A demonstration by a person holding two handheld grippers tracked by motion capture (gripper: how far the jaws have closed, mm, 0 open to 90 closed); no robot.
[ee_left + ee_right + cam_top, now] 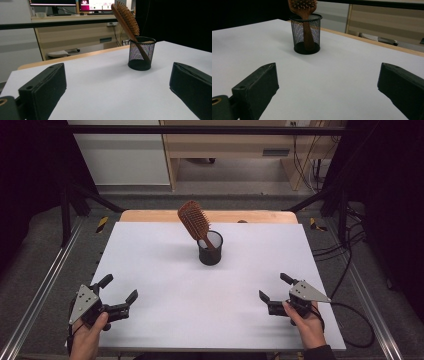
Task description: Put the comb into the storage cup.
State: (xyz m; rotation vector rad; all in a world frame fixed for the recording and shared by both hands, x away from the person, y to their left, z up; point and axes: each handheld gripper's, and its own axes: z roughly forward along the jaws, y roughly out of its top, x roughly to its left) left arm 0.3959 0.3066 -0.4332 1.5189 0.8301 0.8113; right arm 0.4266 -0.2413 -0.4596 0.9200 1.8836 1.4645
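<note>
From the right gripper view, the top edge cuts off most of the hairbrush (302, 6) head, so I can't see its bristle face whole. The handle's lower end sits behind the mesh of the black cup (306, 35), and I can't tell where it touches the bottom. In the high view, my left hand (89, 337) runs off the bottom edge. A small dark spot (242, 221) at the surface's far edge is too small to identify.

Table (165, 285): white top, wooden edge showing along the far side | On it: black mesh cup (210, 249) standing upright, toward the far middle | Small dark spot (242, 221) on the wooden edge, possibly a knot; too small to tell
</note>
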